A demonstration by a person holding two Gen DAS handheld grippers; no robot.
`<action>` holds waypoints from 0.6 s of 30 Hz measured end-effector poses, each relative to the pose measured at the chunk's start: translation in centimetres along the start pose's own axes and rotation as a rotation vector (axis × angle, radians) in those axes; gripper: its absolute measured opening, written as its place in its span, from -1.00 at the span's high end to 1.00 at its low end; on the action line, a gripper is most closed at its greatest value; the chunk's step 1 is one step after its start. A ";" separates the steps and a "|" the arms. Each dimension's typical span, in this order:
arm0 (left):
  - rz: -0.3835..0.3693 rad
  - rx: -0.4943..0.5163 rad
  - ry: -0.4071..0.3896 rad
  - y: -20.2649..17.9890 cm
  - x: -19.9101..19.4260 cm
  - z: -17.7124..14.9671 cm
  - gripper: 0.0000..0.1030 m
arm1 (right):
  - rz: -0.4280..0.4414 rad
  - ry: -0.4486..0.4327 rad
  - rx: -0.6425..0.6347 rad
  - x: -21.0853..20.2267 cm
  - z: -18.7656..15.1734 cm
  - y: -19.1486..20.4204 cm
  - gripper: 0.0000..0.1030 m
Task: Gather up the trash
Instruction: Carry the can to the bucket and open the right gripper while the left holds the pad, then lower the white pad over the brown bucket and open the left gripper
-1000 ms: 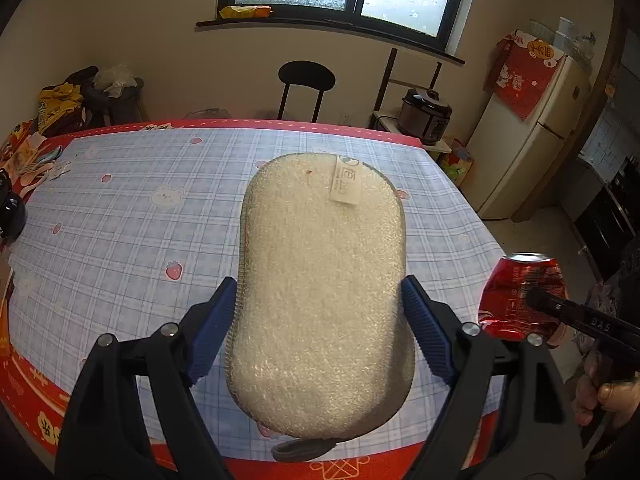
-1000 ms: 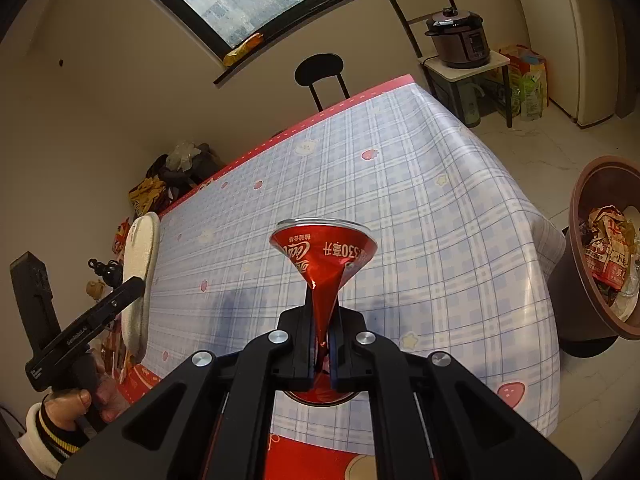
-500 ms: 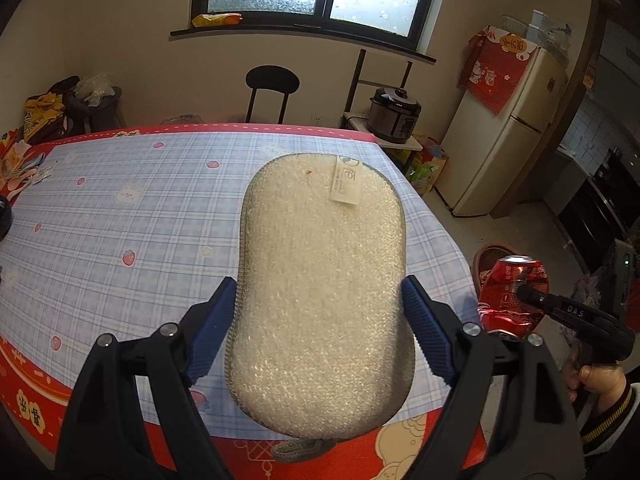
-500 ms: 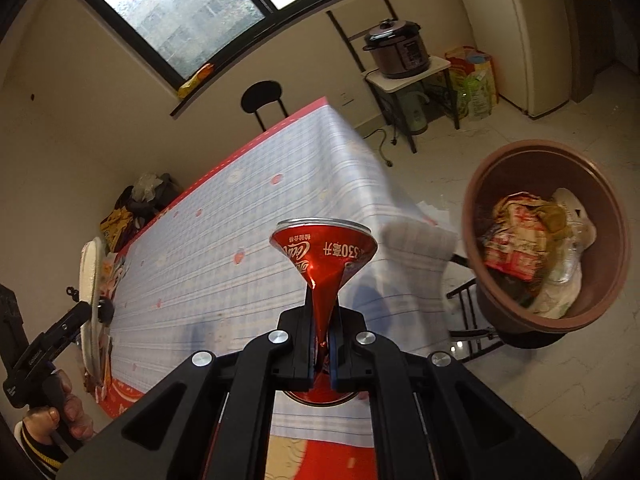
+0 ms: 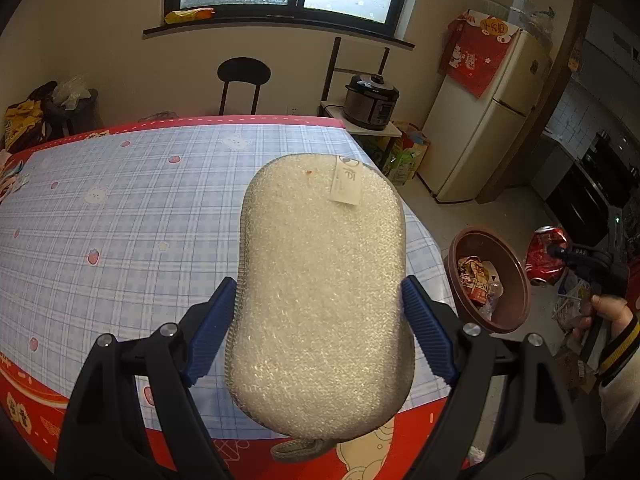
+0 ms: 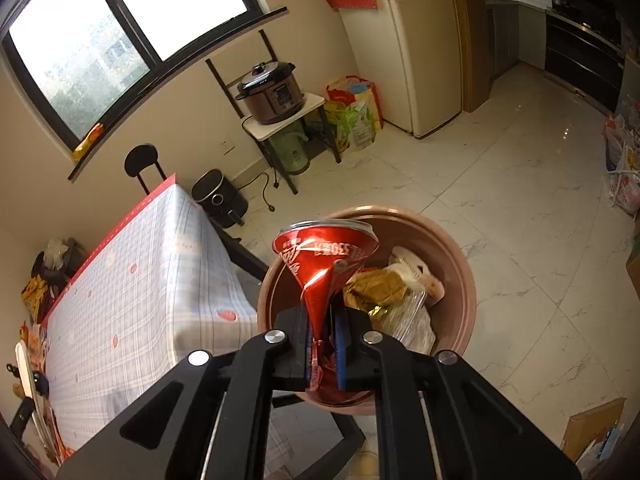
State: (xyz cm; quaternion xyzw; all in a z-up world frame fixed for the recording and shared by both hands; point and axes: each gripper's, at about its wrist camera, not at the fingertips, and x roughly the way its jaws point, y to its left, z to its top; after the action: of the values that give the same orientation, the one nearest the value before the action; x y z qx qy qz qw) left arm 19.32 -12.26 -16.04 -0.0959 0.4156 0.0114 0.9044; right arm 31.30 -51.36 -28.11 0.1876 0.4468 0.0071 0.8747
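Left wrist view, from left to right: a table [image 5: 120, 208] in a blue checked cloth with a red border fills the left half of the frame. At centre, the left gripper [image 5: 316, 336] holds a pale oblong sponge [image 5: 320, 292], its blue pads pressed against the sponge's long sides with the jaws spread wide to span it; the sponge looks parked there, kept out of the way while the other hand works. At the lower right stands a brown trash bin [image 5: 516, 280] on the floor just beside the table's edge, already holding wrappers. At the far right edge, the right hand [image 5: 604, 312], in a striped cuff, grips its tool with a crushed red can [image 5: 546, 256] just right of the bin's rim.

Right wrist view, left to right: the table recedes up the left side. At lower centre, the right gripper [image 6: 322, 344] points steeply downward, and its jaws are opening, with the can's flattened lower part between the blue pads, which are still touching it. The can's wide top flares above the bin's open mouth, so the can appears placed to drop in with the other rubbish.
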 end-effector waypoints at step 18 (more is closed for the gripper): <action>-0.121 0.103 0.011 -4.6 2.6 2.6 -0.60 | 0.012 -0.131 -0.002 -9.5 -0.9 2.6 -0.90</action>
State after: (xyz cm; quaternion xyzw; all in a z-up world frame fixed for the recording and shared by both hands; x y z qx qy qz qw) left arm 23.38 -16.42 -15.60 -0.0745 0.4139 -0.0653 0.9049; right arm 25.34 -50.35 -20.30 0.1897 0.3876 0.0006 0.9021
